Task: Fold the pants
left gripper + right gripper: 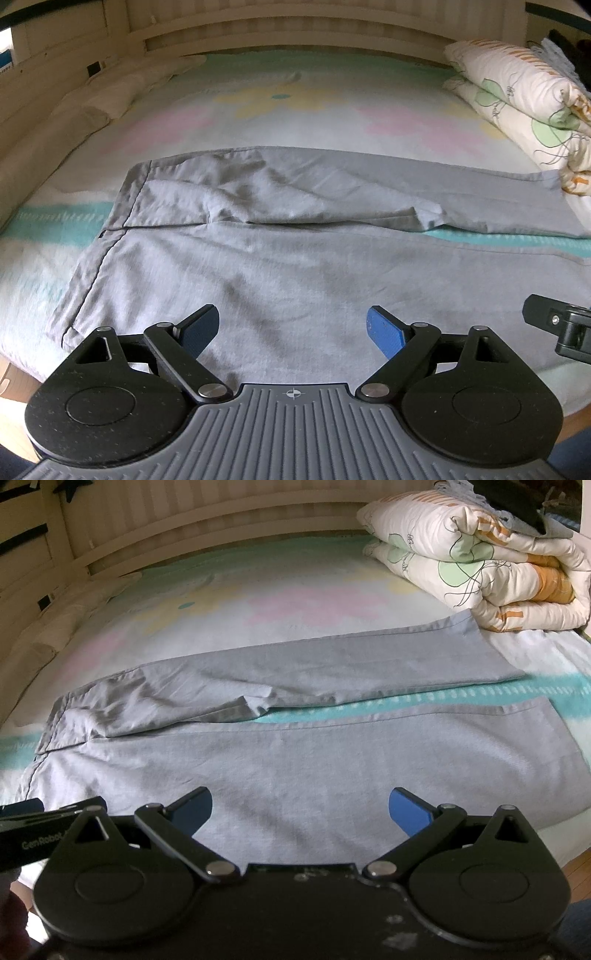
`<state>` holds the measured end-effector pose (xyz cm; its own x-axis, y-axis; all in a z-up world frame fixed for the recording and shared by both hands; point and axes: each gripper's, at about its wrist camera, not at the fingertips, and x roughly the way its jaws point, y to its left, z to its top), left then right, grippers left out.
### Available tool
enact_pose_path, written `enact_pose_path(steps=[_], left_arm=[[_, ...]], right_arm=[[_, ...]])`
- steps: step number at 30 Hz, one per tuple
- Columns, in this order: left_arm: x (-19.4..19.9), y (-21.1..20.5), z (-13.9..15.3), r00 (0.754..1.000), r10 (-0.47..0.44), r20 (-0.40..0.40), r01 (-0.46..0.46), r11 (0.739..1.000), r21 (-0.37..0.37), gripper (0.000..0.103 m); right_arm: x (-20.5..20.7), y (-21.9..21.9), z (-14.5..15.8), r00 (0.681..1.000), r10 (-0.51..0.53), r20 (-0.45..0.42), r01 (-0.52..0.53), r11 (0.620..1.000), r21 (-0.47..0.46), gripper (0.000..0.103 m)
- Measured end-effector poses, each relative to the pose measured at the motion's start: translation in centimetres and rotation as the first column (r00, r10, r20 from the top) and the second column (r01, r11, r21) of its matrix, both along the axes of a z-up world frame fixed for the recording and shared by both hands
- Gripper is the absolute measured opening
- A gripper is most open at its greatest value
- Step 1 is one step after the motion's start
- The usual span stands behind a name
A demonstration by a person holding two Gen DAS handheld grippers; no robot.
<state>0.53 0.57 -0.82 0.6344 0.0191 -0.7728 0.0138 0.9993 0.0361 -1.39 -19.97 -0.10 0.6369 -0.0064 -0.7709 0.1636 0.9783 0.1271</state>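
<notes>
Fingers point(201, 330) on left gripper point(291, 332) and right gripper point(300, 812) spread wide, holding nothing, hovering at near edge of pants point(295, 768) lying flat on bed point(295, 590); pre-grasp step, next pinch near leg's edge.

- The left gripper point(291, 332) has black linkage arms with silver round pivot screws, two black disc-shaped housings, and a ribbed grey base bearing a small crosshair mark.
- Its fingers point(384, 332) carry textured blue pads (one looks darker, in shadow).
- The right gripper point(300, 812) has the same black arms, silver pivots and blue pads, on a scuffed black base.
- White "GenRobot" lettering marks the black bar at the right view's left edge.
</notes>
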Motion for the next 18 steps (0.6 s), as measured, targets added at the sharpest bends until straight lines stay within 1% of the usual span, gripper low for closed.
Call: enact_pose_path(steps=[18], left_arm=[[0.09,-0.01,-0.18,1.0,-0.001,-0.011,0.001,1.0,-0.005,0.087]], right_arm=[[0.07,0.26,0.04,1.0,0.005,0.0,-0.005,1.0,0.006,0.103]])
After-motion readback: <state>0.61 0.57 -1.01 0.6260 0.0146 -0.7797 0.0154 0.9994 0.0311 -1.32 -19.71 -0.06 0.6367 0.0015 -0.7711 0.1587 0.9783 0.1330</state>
